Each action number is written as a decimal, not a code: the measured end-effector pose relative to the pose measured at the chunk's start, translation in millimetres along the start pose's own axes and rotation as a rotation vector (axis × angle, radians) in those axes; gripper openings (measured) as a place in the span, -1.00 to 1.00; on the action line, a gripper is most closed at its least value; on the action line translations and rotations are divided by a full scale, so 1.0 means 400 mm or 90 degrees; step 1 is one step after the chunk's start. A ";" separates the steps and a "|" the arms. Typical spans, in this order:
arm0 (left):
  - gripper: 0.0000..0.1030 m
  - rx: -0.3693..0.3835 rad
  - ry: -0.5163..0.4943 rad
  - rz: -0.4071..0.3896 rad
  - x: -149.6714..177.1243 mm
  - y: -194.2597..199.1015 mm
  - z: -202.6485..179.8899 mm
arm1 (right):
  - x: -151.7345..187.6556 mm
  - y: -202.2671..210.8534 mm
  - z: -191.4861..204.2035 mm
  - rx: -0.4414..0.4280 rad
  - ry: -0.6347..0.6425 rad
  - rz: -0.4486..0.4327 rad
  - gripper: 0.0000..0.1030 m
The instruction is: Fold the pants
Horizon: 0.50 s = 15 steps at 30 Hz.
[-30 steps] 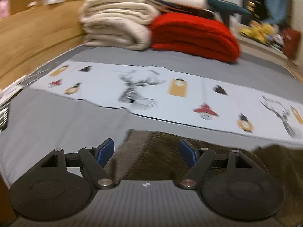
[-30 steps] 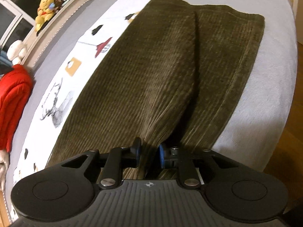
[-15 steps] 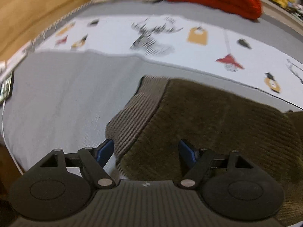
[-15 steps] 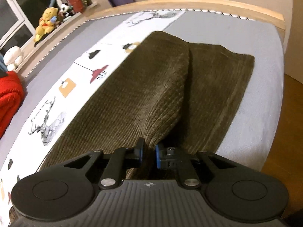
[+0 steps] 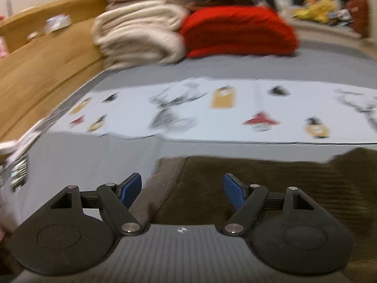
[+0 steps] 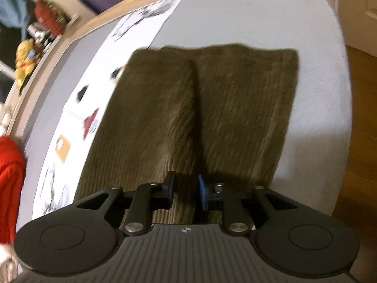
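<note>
Brown corduroy pants point(image 6: 183, 113) lie on the grey bed, one leg folded over the other, hems at the far end. My right gripper point(image 6: 186, 194) has its jaws a narrow gap apart with a fold of the upper leg between them. In the left wrist view the waist end of the pants point(image 5: 247, 179) lies under my left gripper point(image 5: 182, 188), which is open wide just above the cloth and holds nothing.
A white printed cloth strip point(image 5: 223, 108) runs across the grey bed point(image 5: 89, 155). Folded beige blankets point(image 5: 139, 33) and a red blanket point(image 5: 238, 33) are stacked at the back by the wooden headboard point(image 5: 42, 70). Wooden floor point(image 6: 358, 141) lies past the bed's right edge.
The left gripper tilted down over the waistband and has risen back up, still open. The right gripper's jaws have parted slightly on the pant leg and the view has shifted.
</note>
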<state>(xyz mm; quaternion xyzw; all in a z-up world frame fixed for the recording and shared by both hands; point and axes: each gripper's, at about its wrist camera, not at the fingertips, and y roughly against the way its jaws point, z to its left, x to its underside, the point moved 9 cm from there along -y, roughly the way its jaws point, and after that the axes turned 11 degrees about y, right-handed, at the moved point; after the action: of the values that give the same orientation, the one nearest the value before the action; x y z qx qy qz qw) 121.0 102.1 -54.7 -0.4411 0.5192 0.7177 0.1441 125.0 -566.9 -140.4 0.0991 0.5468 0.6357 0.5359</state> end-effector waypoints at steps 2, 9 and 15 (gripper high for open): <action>0.58 0.089 -0.006 0.027 0.021 0.009 -0.057 | -0.024 -0.005 -0.022 0.004 -0.017 -0.015 -0.53; 0.56 0.310 -0.096 0.154 0.172 0.048 -0.276 | -0.054 -0.049 -0.074 -0.006 -0.050 -0.015 -0.53; 0.56 0.370 -0.188 0.231 0.328 0.085 -0.386 | -0.095 -0.054 -0.089 -0.060 -0.043 -0.040 -0.53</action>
<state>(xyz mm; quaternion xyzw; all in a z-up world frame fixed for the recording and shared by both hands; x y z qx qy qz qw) 98.4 -79.7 -147.6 -0.1746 0.7448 0.6098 0.2073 127.6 -621.7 -153.7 0.0779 0.5003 0.6401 0.5779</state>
